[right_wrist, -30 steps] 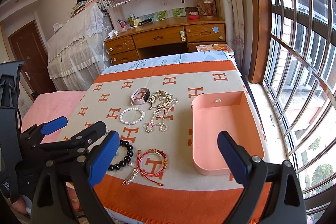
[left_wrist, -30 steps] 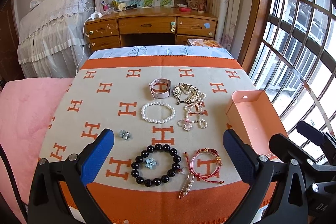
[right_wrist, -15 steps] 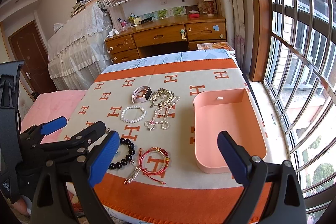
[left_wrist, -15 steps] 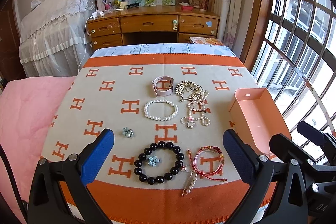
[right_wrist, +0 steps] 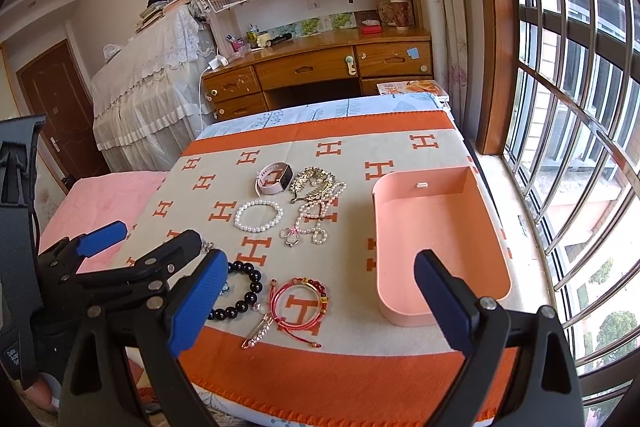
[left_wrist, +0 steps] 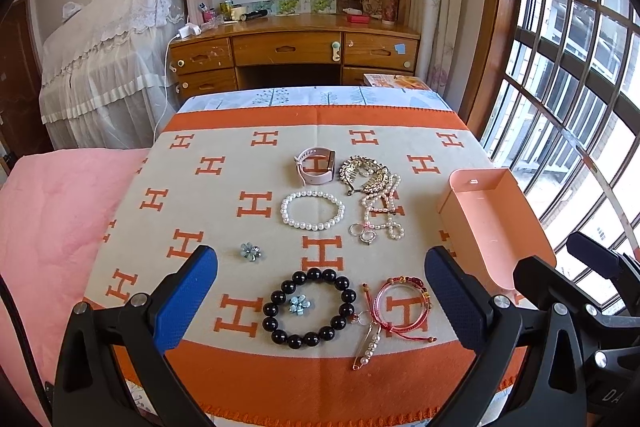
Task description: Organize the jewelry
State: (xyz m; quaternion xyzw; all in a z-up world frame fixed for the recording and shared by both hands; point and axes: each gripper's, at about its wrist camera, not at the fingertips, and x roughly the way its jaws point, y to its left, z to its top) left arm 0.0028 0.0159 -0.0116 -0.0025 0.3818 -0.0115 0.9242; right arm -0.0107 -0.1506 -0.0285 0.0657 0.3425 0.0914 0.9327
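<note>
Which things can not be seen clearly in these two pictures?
- Black bead bracelet: right wrist view, its left part hidden behind the right gripper finger.
- Small blue flower: left wrist view, too small to tell what it is.
- Pink tray: left wrist view, near corner covered by the other gripper.
- Pearl and gold pile: tangled, pieces not separable.

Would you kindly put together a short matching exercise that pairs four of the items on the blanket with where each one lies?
Column 1:
1. black bead bracelet
2. white pearl bracelet
3. pink tray
4. pink watch

Column 2:
A. farthest from the camera, beside the gold leaf brooch
B. on the window side of the blanket, with nothing in it
C. nearest row, ringed around a small blue flower charm
D. middle row, just in front of the watch

Pairs: 1-C, 2-D, 3-B, 4-A
</note>
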